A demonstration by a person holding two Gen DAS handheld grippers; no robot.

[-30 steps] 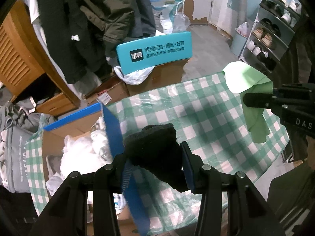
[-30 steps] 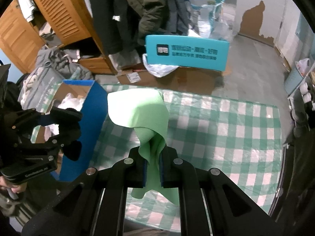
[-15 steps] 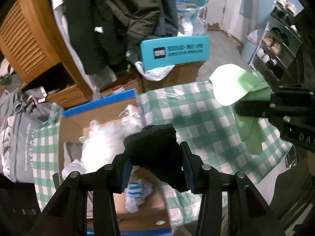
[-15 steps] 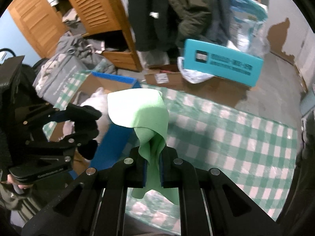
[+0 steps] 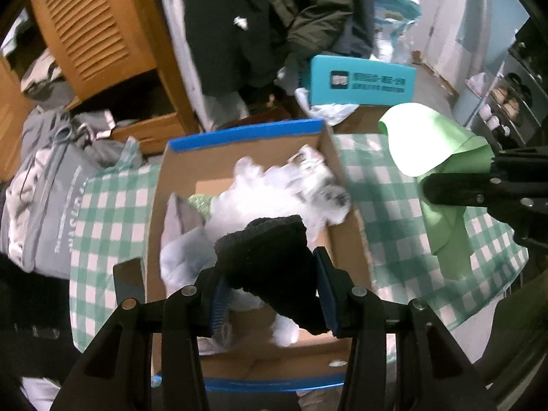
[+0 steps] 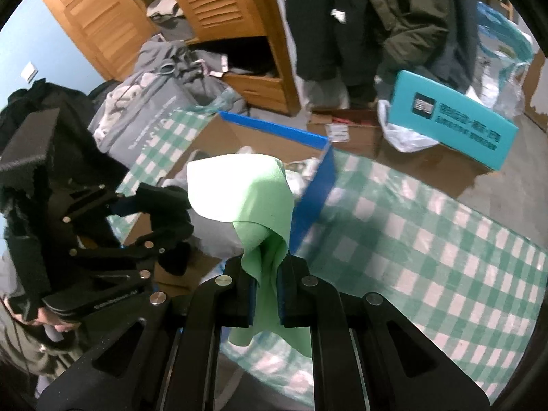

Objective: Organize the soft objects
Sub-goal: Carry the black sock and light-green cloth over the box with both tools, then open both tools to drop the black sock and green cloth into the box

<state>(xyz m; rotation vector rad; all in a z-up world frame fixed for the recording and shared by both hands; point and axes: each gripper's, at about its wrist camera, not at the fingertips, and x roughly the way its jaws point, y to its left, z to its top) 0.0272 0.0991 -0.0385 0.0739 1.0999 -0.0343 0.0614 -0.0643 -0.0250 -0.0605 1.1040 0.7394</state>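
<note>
My left gripper (image 5: 270, 294) is shut on a black fuzzy cloth (image 5: 274, 260) and holds it above the open cardboard box (image 5: 246, 161) with blue edges. The box holds white soft items (image 5: 274, 195). My right gripper (image 6: 266, 284) is shut on a light green cloth (image 6: 253, 198) and holds it in the air beside the box's right wall (image 6: 313, 198). The green cloth (image 5: 435, 150) and the right gripper show at the right of the left wrist view. The left gripper with the black cloth (image 6: 161, 202) shows at the left of the right wrist view.
The box stands on a table with a green-and-white checked cloth (image 6: 428, 239). A grey bag (image 5: 44, 198) lies at the table's left end. Behind are a teal box (image 5: 363, 80) on cardboard, hanging dark coats (image 6: 376, 17) and a wooden wardrobe (image 5: 96, 34).
Both grippers have moved left with their cloths. The left gripper went from over the table to above the open box; the right gripper now nears the box's right wall.
</note>
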